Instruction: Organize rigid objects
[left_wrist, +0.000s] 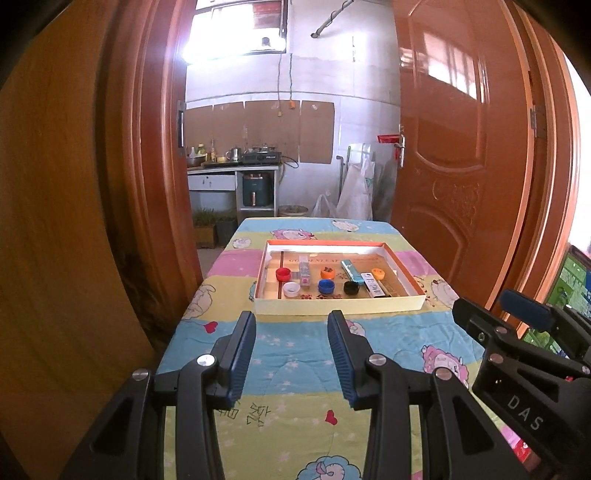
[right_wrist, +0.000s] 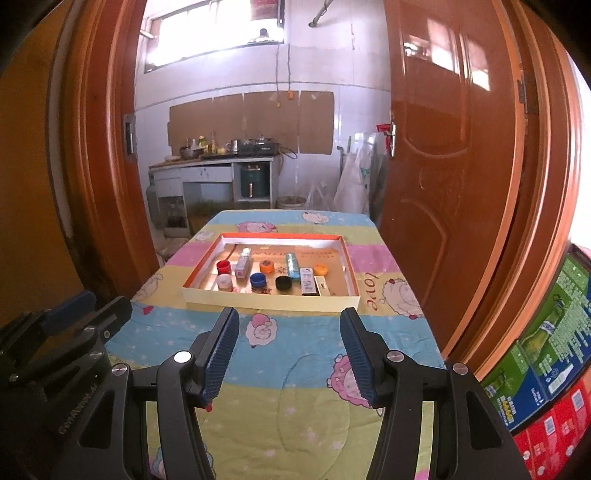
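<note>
A shallow cardboard box lid with an orange rim (left_wrist: 334, 305) (right_wrist: 266, 301) lies mid-table. Inside it sit several bottle caps: red (left_wrist: 283, 273) (right_wrist: 223, 265), white (left_wrist: 290, 288) (right_wrist: 224, 281), blue (left_wrist: 326, 285) (right_wrist: 257, 279), black (left_wrist: 351, 287) (right_wrist: 283, 283) and orange (left_wrist: 327, 273) (right_wrist: 266, 266), beside small cartons (left_wrist: 373, 284) (right_wrist: 306, 281). My left gripper (left_wrist: 291, 325) hovers open and empty over the near cloth, short of the lid. My right gripper (right_wrist: 290, 321) hangs likewise open and empty. Each gripper shows at the edge of the other's view.
The table wears a pastel cartoon-sheep cloth (left_wrist: 295, 369) (right_wrist: 291, 369). Wooden doors (left_wrist: 461, 147) (right_wrist: 454, 155) flank it on both sides, with a kitchen counter (left_wrist: 232, 166) beyond. Stacked green and red cartons (right_wrist: 546, 350) stand at the right.
</note>
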